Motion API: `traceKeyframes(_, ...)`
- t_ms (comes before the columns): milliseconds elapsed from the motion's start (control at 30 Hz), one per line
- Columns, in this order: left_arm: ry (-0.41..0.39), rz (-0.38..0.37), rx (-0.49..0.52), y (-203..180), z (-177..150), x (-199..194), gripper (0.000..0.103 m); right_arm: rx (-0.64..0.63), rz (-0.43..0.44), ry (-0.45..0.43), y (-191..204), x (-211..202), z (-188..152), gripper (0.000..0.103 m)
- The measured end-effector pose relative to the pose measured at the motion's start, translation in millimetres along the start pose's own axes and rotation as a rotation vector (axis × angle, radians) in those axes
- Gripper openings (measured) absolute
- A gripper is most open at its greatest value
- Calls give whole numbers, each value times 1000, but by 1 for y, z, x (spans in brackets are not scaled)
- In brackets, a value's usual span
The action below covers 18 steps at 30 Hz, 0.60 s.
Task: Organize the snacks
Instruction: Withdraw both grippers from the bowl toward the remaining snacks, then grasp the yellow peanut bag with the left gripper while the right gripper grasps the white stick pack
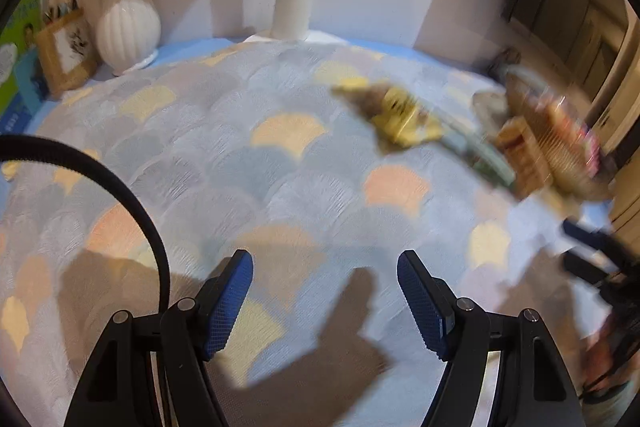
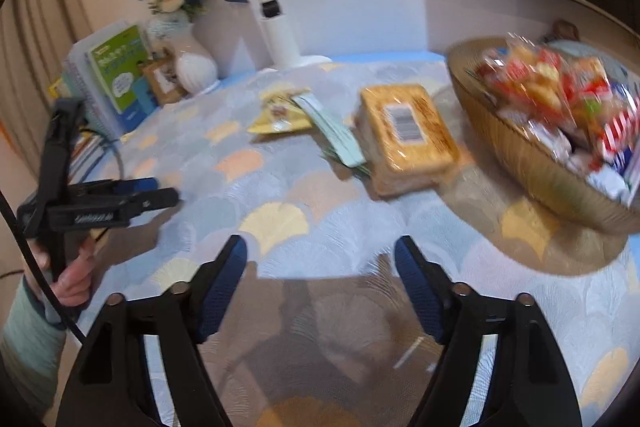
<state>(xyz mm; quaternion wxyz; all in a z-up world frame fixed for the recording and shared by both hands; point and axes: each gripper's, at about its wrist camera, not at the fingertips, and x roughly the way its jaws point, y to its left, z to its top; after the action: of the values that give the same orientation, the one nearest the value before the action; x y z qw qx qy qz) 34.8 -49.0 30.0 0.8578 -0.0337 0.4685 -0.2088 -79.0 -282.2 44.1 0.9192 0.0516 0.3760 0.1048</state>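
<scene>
Snacks are split in two groups on the scallop-patterned blue, yellow and peach tablecloth (image 2: 280,195), and I'm reading them across the right wrist view, left to right.

Far left, the left gripper (image 2: 160,193) hangs above the cloth in a person's hand (image 2: 74,279); its jaws stand apart with nothing between them. A green-covered book (image 2: 120,67) leans at the back beside a white ribbed vase of blue flowers (image 2: 192,63); the book carries printed lettering, too small to read.

Moving in: a flat yellow triangular snack packet (image 2: 280,113) lies loose, with a pale green strip packet (image 2: 336,131) just beside it and running toward a blocky orange-wrapped snack pack (image 2: 408,131). That pack shows a white barcode sticker on top; the digits blur out.

Right side: a ribbed amber bowl (image 2: 532,163) sits piled with red, white and blue wrapped snacks (image 2: 560,95). Motion smear hides any brand names, though there may be lettering on the wrappers.

Low centre, the right gripper (image 2: 320,251) is empty too, its blue pads parted about halfway over bare cloth.

My call: well along but not finished. The bowl is loaded, three items appear left outside it, and neither tool holds anything. The orange pack sits nearest the bowl and looks the likely next pick.
</scene>
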Motion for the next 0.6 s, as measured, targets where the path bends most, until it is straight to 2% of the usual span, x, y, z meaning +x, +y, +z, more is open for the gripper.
traceKeyframes(67, -10, -75, -48, -1, 20, -4, 73, -55, -9, 5, 10, -1, 16, 53)
traceKeyframes(200, -2, -182, -116, -13, 75, 6, 73, -156, -33, 11, 25, 7, 52, 51)
traceKeyframes(233, 0, -167, -111, -18, 84, 12, 73, -176, -37, 25, 27, 15, 63, 51)
traceKeyframes(267, -3, -110, -102, -26, 97, 24, 73, -188, -40, 37, 27, 21, 69, 50)
traceKeyframes(300, -4, -85, -95, -29, 103, 30, 73, -202, -45, 53, 27, 28, 75, 48)
traceKeyframes(333, -4, -66, -84, -34, 109, 40, 73, -218, -54, 71, 27, 36, 81, 45)
traceKeyframes(400, 4, -40, -85, -40, 118, 61, 73, -231, -54, 91, 25, 46, 87, 44)
traceKeyframes(600, 62, -65, -107, -36, 113, 103, 71, -258, -73, 101, 15, 50, 87, 44)
